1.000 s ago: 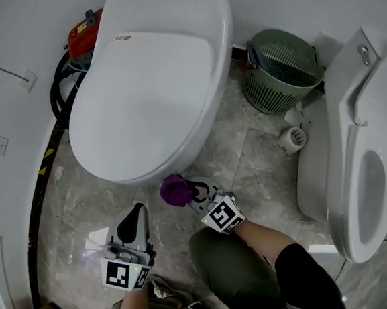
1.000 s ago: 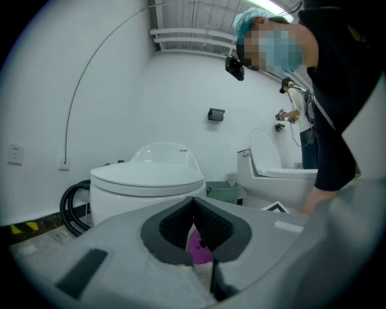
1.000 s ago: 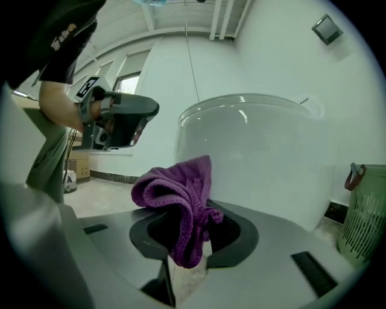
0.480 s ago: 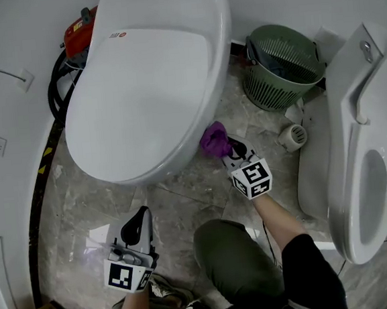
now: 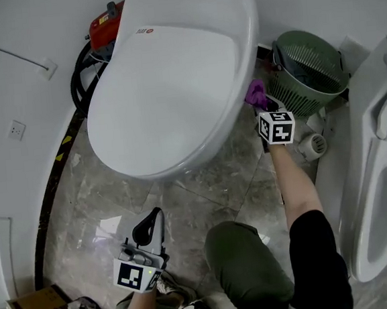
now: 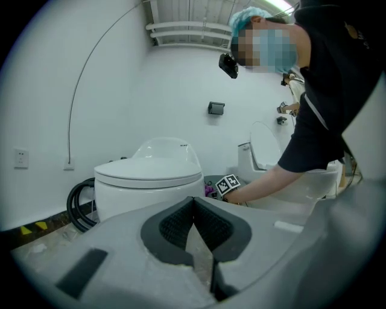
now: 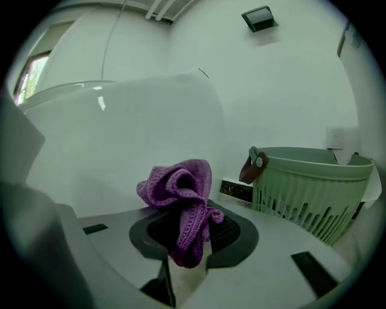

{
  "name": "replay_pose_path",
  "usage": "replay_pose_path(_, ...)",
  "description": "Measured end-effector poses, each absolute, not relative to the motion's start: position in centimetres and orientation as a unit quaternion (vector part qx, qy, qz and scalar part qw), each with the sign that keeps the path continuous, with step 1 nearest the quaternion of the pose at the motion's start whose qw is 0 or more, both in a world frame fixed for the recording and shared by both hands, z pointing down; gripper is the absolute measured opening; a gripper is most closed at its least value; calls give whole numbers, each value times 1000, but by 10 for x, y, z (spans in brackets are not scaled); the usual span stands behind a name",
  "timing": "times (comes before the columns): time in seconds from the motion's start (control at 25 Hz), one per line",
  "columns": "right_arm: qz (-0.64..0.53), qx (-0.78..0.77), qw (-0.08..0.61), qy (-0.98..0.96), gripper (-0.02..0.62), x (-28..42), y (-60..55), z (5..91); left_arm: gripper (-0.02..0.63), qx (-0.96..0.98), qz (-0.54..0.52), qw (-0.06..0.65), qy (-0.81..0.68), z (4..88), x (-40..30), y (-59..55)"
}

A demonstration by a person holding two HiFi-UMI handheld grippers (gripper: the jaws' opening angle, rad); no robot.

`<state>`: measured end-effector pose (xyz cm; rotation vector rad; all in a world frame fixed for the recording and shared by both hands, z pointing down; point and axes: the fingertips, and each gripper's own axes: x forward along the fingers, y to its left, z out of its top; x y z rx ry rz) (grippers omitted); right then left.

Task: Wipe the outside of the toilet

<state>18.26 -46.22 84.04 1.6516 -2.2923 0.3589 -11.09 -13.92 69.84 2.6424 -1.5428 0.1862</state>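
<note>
Crouched low beside white toilet (image 5: 167,85), lid down. Purple knit cloth (image 7: 178,193) bunched in right tongs (image 7: 186,244), clenched across its middle fold. Cloth at the bowl's right flank, near green slatted basket (image 5: 307,73); actual contact with the porcelain hard to confirm from the head view. Left tongs (image 6: 194,223) clenched on nothing, held low over marble floor (image 5: 203,183), well apart from the bowl.

Soft, light, floppy cloth, nothing fragile about it. Loose tail hanging below the pads, so likely to drag or work free under scrubbing. Best gripped deep across the wad, as here. Glazed porcelain smooth and slick: easy glide expected, firm pressure needed. Mid-wipe, by judgement.
</note>
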Motion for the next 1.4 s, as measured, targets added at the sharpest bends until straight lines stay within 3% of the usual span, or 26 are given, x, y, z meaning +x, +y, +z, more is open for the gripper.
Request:
replay_pose_path(0.16,145,586,150,-783,106,189,-472,846,8,862,59,34,-503,694,-109,-138)
replay_pose_path(0.48,127,559,89,-814,106,184,-391,834,6,865,50,32,-498,693,-108,-142)
replay_pose_path(0.76,76,378,124,-914,106,95,-257,854,7,877,42,42,-476,699,-95,-151)
replay_pose_path(0.96,100,240,142,-955,106,17,-190,894,8,889,37,48,-453,706,-71,-153)
replay_pose_path(1.2,132,214,155,-956,106,-32,-189,929,8,900,35,47,-431,710,-56,-154)
replay_pose_path(1.4,140,249,152,-946,106,-27,-216,933,7,899,48,57,-432,719,-59,-155)
